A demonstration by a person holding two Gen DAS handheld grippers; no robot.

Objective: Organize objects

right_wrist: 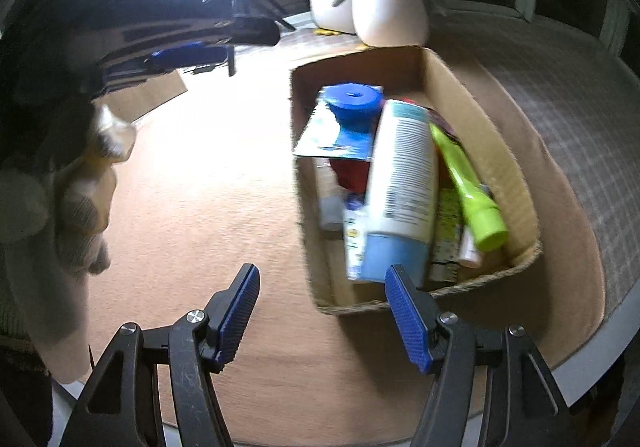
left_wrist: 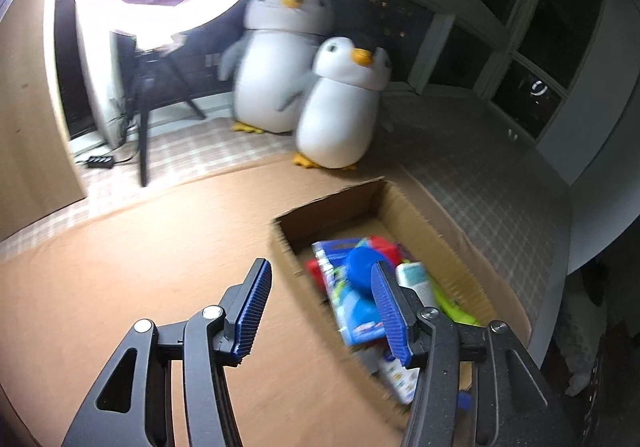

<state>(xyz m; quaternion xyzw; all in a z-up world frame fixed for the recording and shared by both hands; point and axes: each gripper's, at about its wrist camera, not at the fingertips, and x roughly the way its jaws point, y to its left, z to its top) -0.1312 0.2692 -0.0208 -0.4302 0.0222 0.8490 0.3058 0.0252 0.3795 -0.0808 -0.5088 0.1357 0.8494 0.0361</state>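
Left wrist view: my left gripper (left_wrist: 320, 307) hangs wide open and empty above the tan mat (left_wrist: 140, 267), its right finger over the near edge of the cardboard box (left_wrist: 424, 215). Inside I make out a blue cap (left_wrist: 360, 263) on blurred packets. Two plush penguins (left_wrist: 312, 95) stand beyond. Everything seems boxed, so I judge the job nearly done; I would lift clear without nudging the box wall

Right wrist view: my right gripper (right_wrist: 322, 311) is likewise spread and holds nothing, just short of the box. It holds a white bottle (right_wrist: 400, 183), a green tube (right_wrist: 468, 191), a blue lid (right_wrist: 352, 103) and smaller packets
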